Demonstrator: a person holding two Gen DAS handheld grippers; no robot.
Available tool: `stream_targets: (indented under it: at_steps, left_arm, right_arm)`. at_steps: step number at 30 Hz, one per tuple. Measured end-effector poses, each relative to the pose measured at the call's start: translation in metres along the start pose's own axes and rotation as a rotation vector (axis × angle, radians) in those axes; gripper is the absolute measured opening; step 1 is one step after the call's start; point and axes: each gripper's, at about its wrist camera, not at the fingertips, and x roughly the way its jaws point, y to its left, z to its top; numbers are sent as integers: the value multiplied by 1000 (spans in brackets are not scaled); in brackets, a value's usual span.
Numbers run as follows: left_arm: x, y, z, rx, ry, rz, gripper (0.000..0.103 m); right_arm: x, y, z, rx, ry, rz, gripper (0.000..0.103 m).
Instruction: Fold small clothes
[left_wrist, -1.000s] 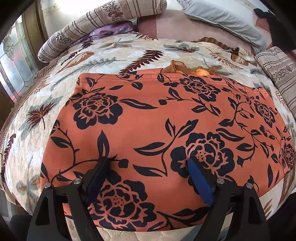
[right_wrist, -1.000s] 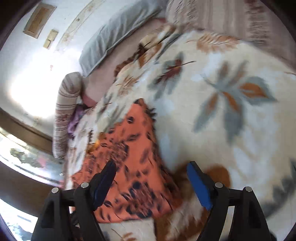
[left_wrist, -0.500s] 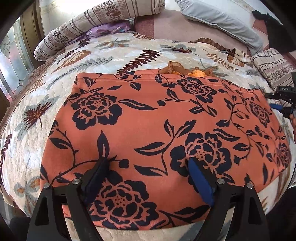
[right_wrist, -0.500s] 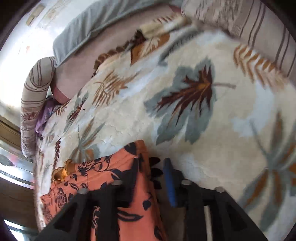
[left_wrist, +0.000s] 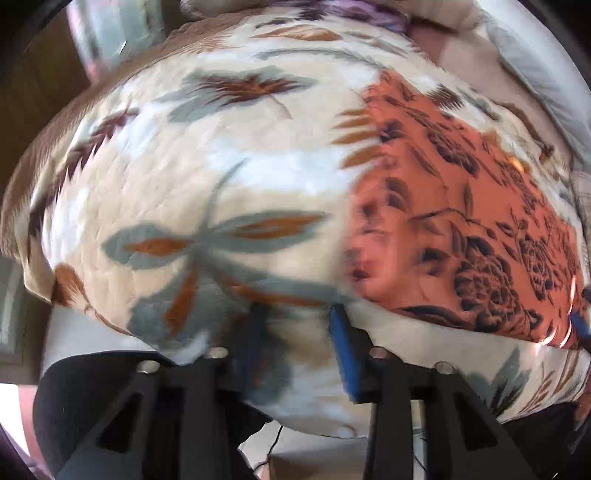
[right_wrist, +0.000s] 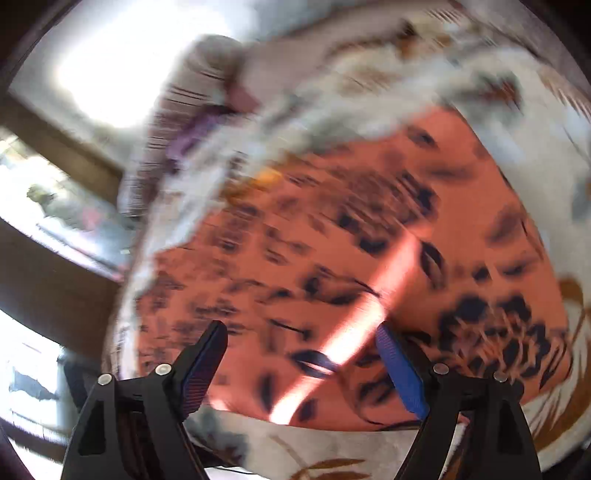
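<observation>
Bedding fills both views: a cream quilt (left_wrist: 229, 177) printed with grey-blue and brown leaves covers the bed, with a striped bolster (right_wrist: 177, 110) and a purple item (right_wrist: 199, 129) at its far end beside a bright window; both frames are motion-blurred. On the quilt lies the orange floral garment (left_wrist: 461, 221), spread flat, dark flowers on a rust ground, with a small yellow-orange piece (right_wrist: 267, 179) showing at its far edge. In the left wrist view the garment sits to the right of the left hand-held gripper (left_wrist: 295, 332), whose jaws are closing over the near edge of the quilt; the garment's left edge lies just right of the blue-padded finger, and the blur does not show whether any cloth is caught between the pads. In the right wrist view the right hand-held gripper (right_wrist: 303, 343) hovers over the near part of the garment, its jaws wide and opening, with nothing pinched between them; a bright streak of light crosses the fabric between the fingers. Bare quilt shows below the garment's near hem.
</observation>
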Motion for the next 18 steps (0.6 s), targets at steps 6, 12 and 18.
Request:
stream_targets:
  at_steps: [6,12,18]
  left_arm:
    - [-29,14,10,-56,-29,-3,54]
    - [-36,-42,38,55,-107,-164,78]
    - [-15,-32,33,8,-23,-49,48]
  right_arm:
    - [-4,-14,3,52,-16,53,85]
    - [-5,-10,-2,24,-21,48,87]
    - [-4,-12,-1,26,-6,81,87]
